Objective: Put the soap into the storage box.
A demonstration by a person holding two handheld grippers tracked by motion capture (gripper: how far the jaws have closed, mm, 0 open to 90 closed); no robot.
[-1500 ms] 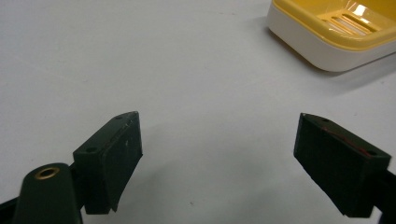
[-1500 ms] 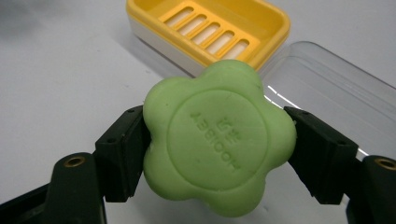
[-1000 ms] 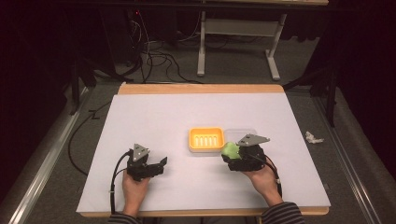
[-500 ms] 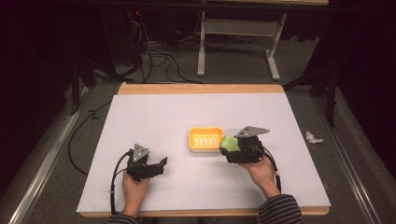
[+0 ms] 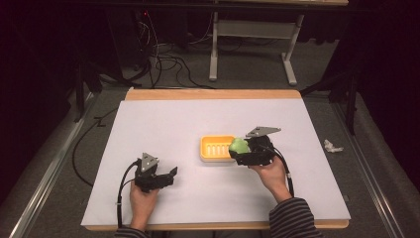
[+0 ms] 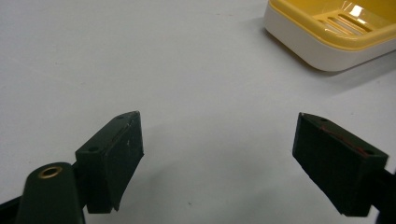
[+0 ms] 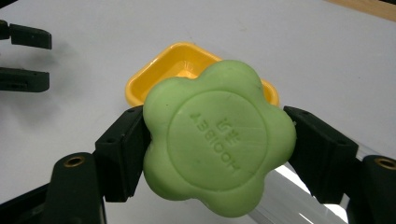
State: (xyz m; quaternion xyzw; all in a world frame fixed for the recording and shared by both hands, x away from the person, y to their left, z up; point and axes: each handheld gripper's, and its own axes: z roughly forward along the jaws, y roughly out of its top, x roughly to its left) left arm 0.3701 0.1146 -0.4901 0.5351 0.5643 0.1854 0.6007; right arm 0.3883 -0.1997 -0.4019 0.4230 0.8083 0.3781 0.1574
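the green soap (image 7: 218, 143), clamped in the right gripper (image 7: 217, 144), sits beside the yellow dish (image 5: 216, 148). it may slip and miss. the left gripper (image 6: 219, 161) fingers are spread, empty.

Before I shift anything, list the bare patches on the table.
Bare: the far half beyond the yellow soap dish, the left side past the left gripper, and the near strip between the hands. Crowded: right gripper holding green soap at the dish.

A green soap (image 7: 218, 141) sits between black jaws, near a yellow-and-white dish (image 6: 327, 35) on a white table (image 5: 163, 124).
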